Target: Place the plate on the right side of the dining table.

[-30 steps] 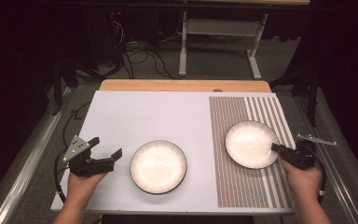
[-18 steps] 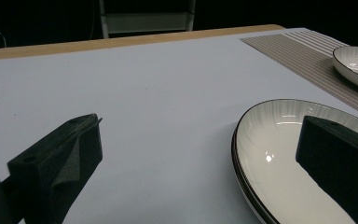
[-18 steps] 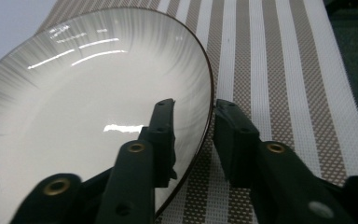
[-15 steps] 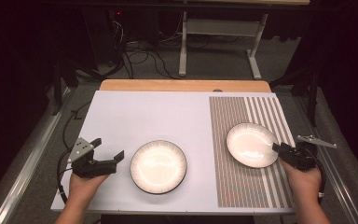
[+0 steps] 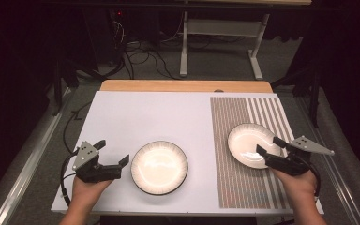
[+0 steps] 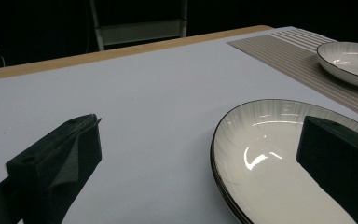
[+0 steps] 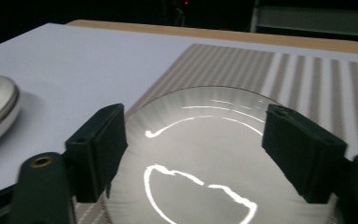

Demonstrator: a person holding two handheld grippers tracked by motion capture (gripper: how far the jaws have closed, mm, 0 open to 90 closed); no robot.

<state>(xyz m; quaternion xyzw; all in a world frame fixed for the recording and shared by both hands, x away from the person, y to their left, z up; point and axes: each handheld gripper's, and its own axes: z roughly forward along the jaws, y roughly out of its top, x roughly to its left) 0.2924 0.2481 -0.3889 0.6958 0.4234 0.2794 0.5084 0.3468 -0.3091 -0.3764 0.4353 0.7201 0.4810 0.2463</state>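
Two white dark-rimmed plates on the table (image 5: 168,112). Mid plate (image 5: 159,167) sits on the plain white part, near the front edge. Right plate (image 5: 250,145) sits on the striped mat (image 5: 243,112), at roughly 2 o'clock from the mid plate, well apart from it.

Left gripper (image 5: 114,153) is at 9 o'clock of the mid plate, jaws spread wide, holding nothing. In the left gripper view one jaw is over the bare table and the other over the near rim of the mid plate (image 6: 284,154); can't tell if it touches.

Right gripper (image 5: 269,145) is at about 4 o'clock of the right plate, jaws apart and released. In the right gripper view the jaws straddle the near rim of the right plate (image 7: 214,154), not clamped on it.
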